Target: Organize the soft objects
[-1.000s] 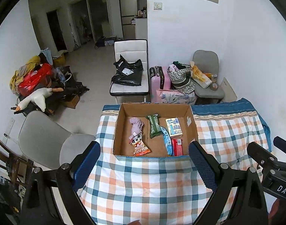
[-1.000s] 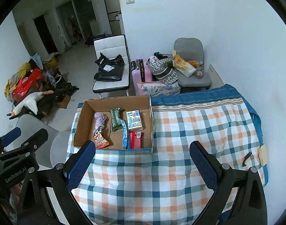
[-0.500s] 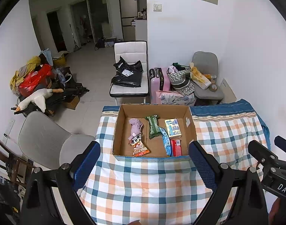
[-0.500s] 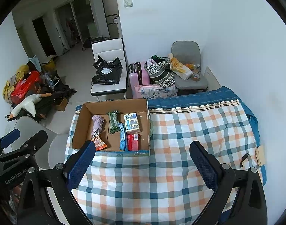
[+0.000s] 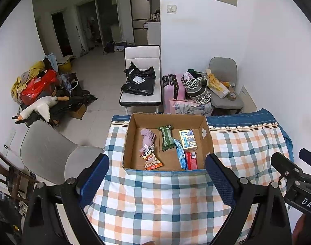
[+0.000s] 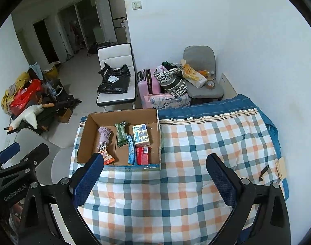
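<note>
An open cardboard box (image 5: 208,134) stands on the checked bedspread (image 5: 161,200); it also shows in the right wrist view (image 6: 158,134). Inside lie a lilac cloth (image 5: 148,137), a green packet (image 5: 166,139), a cartoon snack packet (image 5: 150,160), a blue packet (image 5: 179,153), a tissue pack (image 5: 187,139) and a red pack (image 5: 191,160). My left gripper (image 5: 156,175) is open and empty, high above the box's near edge. My right gripper (image 6: 155,173) is open and empty, above the bedspread just right of the box (image 6: 196,183).
A grey chair (image 5: 47,151) stands left of the bed. A white chair with a black bag (image 5: 141,81), a pink suitcase (image 5: 173,89) and a loaded grey chair (image 5: 224,89) stand beyond the box. A goose toy and clutter (image 5: 39,106) lie by the left wall.
Both grippers have risen and drawn back a little; the box looks smaller and lower in both views. Jaws stay open. Nothing in the box has moved.
</note>
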`<state>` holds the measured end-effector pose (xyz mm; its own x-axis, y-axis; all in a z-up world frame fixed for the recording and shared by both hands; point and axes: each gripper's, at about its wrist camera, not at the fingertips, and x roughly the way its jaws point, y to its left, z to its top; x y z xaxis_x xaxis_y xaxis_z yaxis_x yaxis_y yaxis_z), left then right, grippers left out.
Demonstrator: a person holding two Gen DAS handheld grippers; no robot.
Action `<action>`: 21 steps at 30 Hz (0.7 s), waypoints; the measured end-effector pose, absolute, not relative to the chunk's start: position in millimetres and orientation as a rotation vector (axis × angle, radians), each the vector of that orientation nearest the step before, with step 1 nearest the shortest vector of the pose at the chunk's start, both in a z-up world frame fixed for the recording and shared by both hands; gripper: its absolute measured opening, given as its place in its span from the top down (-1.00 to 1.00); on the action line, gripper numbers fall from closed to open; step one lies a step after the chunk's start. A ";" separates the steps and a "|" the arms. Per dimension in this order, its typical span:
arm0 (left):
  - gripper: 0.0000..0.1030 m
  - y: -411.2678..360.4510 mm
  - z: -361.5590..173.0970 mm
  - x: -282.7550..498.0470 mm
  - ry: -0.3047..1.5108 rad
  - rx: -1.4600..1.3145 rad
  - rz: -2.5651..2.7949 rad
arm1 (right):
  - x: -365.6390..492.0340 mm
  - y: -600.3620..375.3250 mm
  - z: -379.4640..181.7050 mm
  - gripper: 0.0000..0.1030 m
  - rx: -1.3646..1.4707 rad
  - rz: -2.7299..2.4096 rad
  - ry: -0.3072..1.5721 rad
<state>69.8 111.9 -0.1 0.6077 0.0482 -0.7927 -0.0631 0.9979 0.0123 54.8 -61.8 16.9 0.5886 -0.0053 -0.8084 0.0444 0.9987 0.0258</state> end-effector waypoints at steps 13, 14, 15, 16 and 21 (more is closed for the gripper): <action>-0.87 110.8 2.7 67.9 0.916 -0.017 0.062 | 54.2 -62.9 16.7 -0.98 0.043 -0.028 0.939; -0.87 111.2 2.3 67.7 0.915 -0.017 0.063 | 53.4 -62.6 16.6 -0.98 0.045 -0.030 0.938; -0.87 110.4 3.3 67.7 0.913 -0.017 0.064 | 53.9 -62.8 16.5 -0.98 0.047 -0.030 0.938; -0.87 110.1 3.1 68.0 0.913 -0.016 0.063 | 53.6 -62.4 16.5 -0.98 0.045 -0.031 0.938; -0.87 110.0 5.5 66.7 0.916 -0.017 0.064 | 53.9 -62.8 16.1 -0.98 0.042 -0.030 0.940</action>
